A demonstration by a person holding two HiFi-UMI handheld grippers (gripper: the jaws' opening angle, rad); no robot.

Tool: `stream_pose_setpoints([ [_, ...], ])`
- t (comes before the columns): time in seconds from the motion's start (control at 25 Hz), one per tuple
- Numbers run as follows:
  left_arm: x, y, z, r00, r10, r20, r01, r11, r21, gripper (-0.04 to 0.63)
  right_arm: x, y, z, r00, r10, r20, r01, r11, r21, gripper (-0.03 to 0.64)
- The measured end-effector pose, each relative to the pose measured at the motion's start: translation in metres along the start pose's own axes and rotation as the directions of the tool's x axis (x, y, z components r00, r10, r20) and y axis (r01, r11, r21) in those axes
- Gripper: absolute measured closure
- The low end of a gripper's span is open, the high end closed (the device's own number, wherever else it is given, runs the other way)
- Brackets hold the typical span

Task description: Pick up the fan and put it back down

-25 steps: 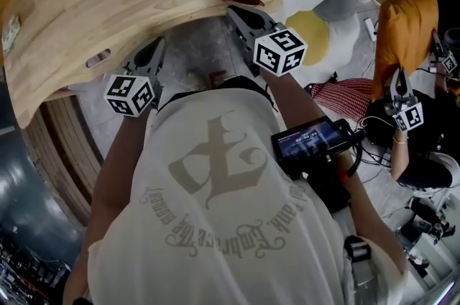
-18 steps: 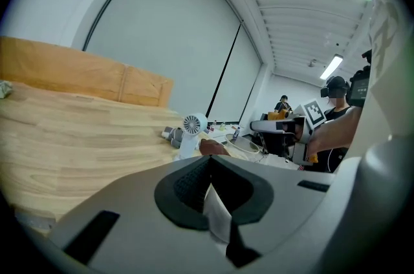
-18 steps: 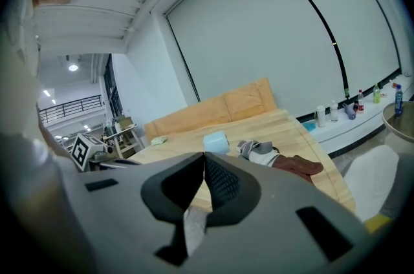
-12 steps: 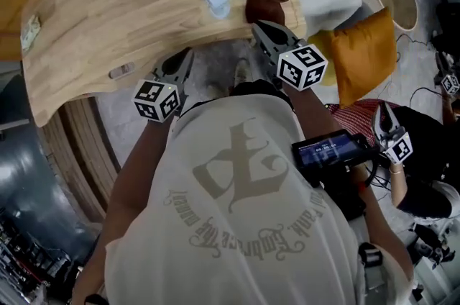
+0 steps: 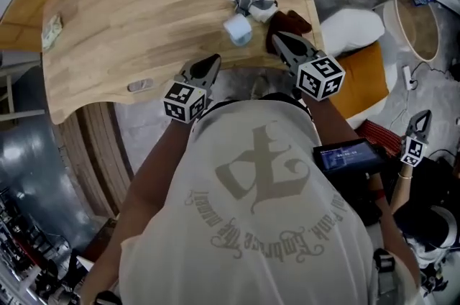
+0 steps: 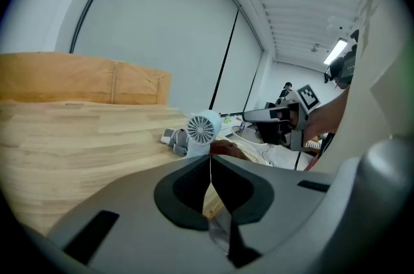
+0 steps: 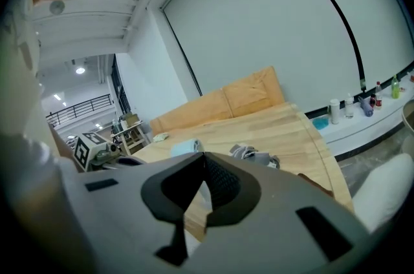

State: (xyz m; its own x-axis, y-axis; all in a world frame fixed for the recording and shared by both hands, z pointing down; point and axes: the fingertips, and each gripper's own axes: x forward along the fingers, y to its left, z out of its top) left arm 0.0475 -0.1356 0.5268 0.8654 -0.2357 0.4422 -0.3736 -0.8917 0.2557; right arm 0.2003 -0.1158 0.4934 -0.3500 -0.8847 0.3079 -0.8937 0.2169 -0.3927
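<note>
Your left gripper (image 6: 210,161) has its jaws clenched tight on nothing, and your right gripper (image 7: 201,158) likewise has its tips meeting with nothing between them. Both sit at the near edge of the pale wooden plank table (image 5: 144,8). The small light-blue and white handheld fan (image 5: 236,29) lies on that table just ahead of them, between the two and touched by neither, next to a crumpled grey-and-white bundle (image 5: 253,0) and a dark brown lump (image 5: 293,21).

No word came through cleanly: the curved blackletter line (image 5: 267,230) on the person's shirt (image 5: 172,224), down at six o'clock, sat upside down and too ornate to read.
</note>
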Motion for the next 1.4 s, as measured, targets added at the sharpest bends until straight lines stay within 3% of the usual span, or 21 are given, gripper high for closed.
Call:
stream_pose_setpoints([
  [0.24, 0.03, -0.001, -0.002, 0.999, -0.039, -0.012, 0.039, 0.999, 0.022, 0.574, -0.002, -0.022, 0.001, 0.999, -0.001, -0.032, 0.001, 1.0, 0.005, 0.603],
  [0.52, 0.066, 0.009, -0.012, 0.996, -0.056, -0.065, 0.062, 0.994, 0.088, 0.443, -0.007, -0.042, -0.003, 0.996, -0.026, -0.081, 0.027, 1.0, 0.009, 0.603],
  [0.96, 0.107, 0.019, -0.012, 0.988, -0.125, -0.091, 0.137, 0.98, 0.145, 0.32, -0.02, -0.062, -0.009, 0.99, -0.091, -0.105, 0.093, 0.996, 0.012, 0.602],
  [1.16, 0.117, 0.018, -0.009, 0.985, -0.138, -0.106, 0.157, 0.967, 0.201, 0.316, -0.026, -0.069, -0.011, 0.989, -0.1, -0.106, 0.102, 0.995, 0.02, 0.603],
  [1.4, 0.122, 0.022, -0.007, 0.988, -0.124, -0.091, 0.14, 0.971, 0.196, 0.345, -0.029, -0.08, -0.012, 0.989, -0.101, -0.11, 0.104, 0.994, 0.024, 0.602],
])
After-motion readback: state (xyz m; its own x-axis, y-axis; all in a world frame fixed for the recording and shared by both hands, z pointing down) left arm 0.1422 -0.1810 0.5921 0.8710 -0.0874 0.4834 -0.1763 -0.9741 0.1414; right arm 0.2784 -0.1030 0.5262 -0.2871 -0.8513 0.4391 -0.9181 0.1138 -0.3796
